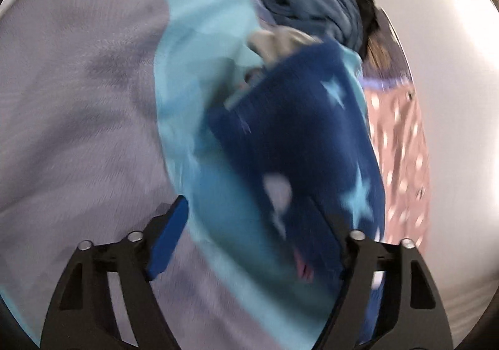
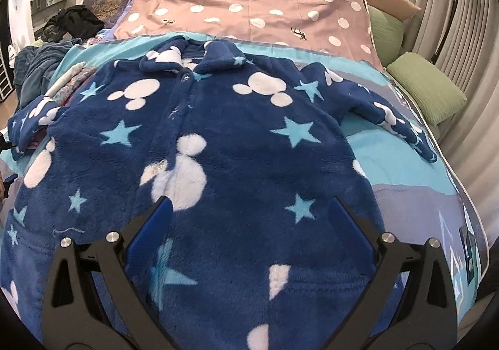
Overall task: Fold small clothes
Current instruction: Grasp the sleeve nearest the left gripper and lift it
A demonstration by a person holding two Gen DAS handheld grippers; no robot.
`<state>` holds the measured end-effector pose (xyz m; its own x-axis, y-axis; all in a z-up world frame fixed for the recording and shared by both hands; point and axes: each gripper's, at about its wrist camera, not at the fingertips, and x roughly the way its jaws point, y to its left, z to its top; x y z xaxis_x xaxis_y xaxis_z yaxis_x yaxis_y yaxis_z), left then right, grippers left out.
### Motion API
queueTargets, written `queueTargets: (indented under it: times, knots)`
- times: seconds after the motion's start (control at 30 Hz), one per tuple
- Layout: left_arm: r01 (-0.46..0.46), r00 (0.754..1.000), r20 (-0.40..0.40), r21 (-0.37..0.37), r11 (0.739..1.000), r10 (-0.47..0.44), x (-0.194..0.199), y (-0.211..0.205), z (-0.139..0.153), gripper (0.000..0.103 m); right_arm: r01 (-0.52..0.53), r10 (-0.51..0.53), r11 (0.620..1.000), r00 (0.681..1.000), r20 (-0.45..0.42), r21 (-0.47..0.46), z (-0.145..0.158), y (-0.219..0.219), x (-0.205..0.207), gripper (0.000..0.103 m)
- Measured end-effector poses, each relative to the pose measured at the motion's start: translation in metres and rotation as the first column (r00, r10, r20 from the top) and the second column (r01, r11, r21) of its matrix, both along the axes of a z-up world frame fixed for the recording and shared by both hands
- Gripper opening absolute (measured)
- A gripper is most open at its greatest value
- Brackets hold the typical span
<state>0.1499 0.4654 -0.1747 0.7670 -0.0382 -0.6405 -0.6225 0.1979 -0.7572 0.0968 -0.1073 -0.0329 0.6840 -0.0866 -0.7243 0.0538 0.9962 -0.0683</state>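
A navy fleece child's jacket (image 2: 237, 144) with white mouse heads and light blue stars lies spread flat, front up, on the bed, collar away from me and both sleeves out. My right gripper (image 2: 249, 206) is open and empty, hovering over the jacket's lower middle. My left gripper (image 1: 255, 219) is open; the view is blurred. Part of the jacket, apparently a sleeve (image 1: 299, 138), lies between and beyond its fingers, on a light blue cloth (image 1: 199, 63).
The bed has a blue and lilac cover (image 2: 405, 159) and a pink dotted cloth (image 2: 249, 3) at the far side. Green pillows (image 2: 427, 91) lie right. A pile of dark clothes (image 2: 46, 47) lies left. A bed edge runs right.
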Motion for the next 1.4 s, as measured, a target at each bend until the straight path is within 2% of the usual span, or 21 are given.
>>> queueTargets:
  times: [0.03,0.07,0.13,0.17,0.27,0.47,0.6,0.67,0.7,0.73,0.8,0.87,0.93,0.97,1.03,1.1,1.17,1.2,1.23,1.3,1.4]
  knots:
    - [-0.018,1.000,0.019,-0.017,1.000,0.018,0.003,0.004,-0.003,0.053,0.002,-0.002,1.000,1.000,-0.004,0.006,0.000,0.000,0.002,0.101]
    - [-0.033,0.999,0.039,-0.038,0.999,0.035,0.007,0.009,-0.008,0.045,0.000,0.000,1.000,1.000,-0.005,0.009,-0.001,0.001,0.004,0.101]
    - [-0.041,0.996,0.075,-0.070,0.997,0.046,0.012,0.014,-0.008,0.016,-0.008,0.008,1.000,1.000,-0.005,0.000,0.000,0.004,0.005,0.101]
    - [-0.043,0.995,0.089,-0.071,0.997,0.050,0.014,0.016,-0.004,0.012,-0.012,0.012,1.000,1.000,-0.003,-0.007,0.001,0.006,0.006,0.101]
    - [-0.027,0.993,0.118,-0.002,1.000,0.027,0.015,0.015,0.020,0.007,-0.012,0.012,1.000,1.000,0.005,-0.015,0.003,0.006,0.008,0.101]
    - [0.056,0.969,0.221,0.221,0.974,-0.106,0.004,-0.011,0.112,0.000,0.000,0.000,1.000,1.000,0.007,0.022,0.002,0.000,0.010,0.101]
    - [0.146,0.932,0.246,0.420,0.896,-0.267,0.010,-0.056,0.186,0.000,-0.022,0.022,0.999,1.000,0.011,0.028,0.002,0.004,0.005,0.101]
    - [0.192,0.922,0.214,0.471,0.861,-0.322,0.014,-0.075,0.202,0.000,-0.032,0.031,0.999,0.999,0.026,0.039,0.005,0.002,-0.001,0.101]
    - [0.207,0.930,0.175,0.476,0.855,-0.323,0.015,-0.081,0.203,0.005,-0.034,0.033,0.998,0.999,0.032,0.043,0.006,0.001,-0.003,0.101]
    - [0.212,0.938,0.152,0.462,0.861,-0.313,0.015,-0.082,0.198,0.030,-0.034,0.033,0.998,0.999,0.038,0.045,0.006,-0.002,-0.006,0.101]
    - [0.216,0.958,0.095,0.374,0.902,-0.269,0.006,-0.084,0.168,0.059,-0.025,0.024,0.999,0.999,0.040,0.042,0.006,-0.008,-0.010,0.101]
    - [0.276,0.956,0.030,0.252,0.927,-0.293,0.007,-0.087,0.123,0.059,-0.008,0.007,0.999,1.000,0.026,0.047,0.003,-0.017,-0.010,0.101]
    - [0.301,0.951,0.038,0.109,0.947,-0.306,0.011,-0.085,0.085,0.061,0.008,-0.008,0.998,1.000,0.013,0.062,0.002,-0.023,-0.009,0.101]
    - [0.274,0.960,0.057,-0.006,0.962,-0.273,0.010,-0.081,0.058,0.061,0.015,-0.016,0.997,1.000,0.009,0.073,0.003,-0.026,-0.009,0.101]
    - [0.200,0.978,0.088,-0.144,0.969,-0.189,0.009,-0.074,0.029,0.063,0.022,-0.023,0.996,1.000,0.014,0.082,0.005,-0.029,-0.010,0.101]
    - [0.136,0.985,0.139,-0.229,0.964,-0.106,0.013,-0.065,0.015,0.063,0.018,-0.020,0.997,0.999,0.029,0.074,0.009,-0.029,-0.013,0.101]
    - [0.100,0.977,0.205,-0.226,0.969,-0.053,0.015,-0.063,0.024,0.052,0.016,-0.018,0.998,0.999,0.044,0.053,0.012,-0.028,-0.015,0.101]
    - [0.096,0.973,0.223,-0.194,0.976,-0.052,0.016,-0.062,0.032,0.025,0.018,-0.020,0.999,0.999,0.049,0.040,0.013,-0.028,-0.016,0.101]
    - [0.092,0.973,0.224,-0.150,0.984,-0.056,0.018,-0.062,0.042,0.010,0.020,-0.022,0.999,0.998,0.051,0.035,0.013,-0.029,-0.016,0.101]
    - [0.076,0.975,0.213,-0.048,0.996,-0.064,0.018,-0.064,0.071,0.009,0.020,-0.022,0.999,0.999,0.050,0.042,0.012,-0.030,-0.016,0.101]
    - [0.104,0.968,0.218,0.116,0.988,-0.127,0.021,-0.080,0.114,0.008,0.022,-0.025,0.998,0.999,0.045,0.055,0.010,-0.031,-0.014,0.101]
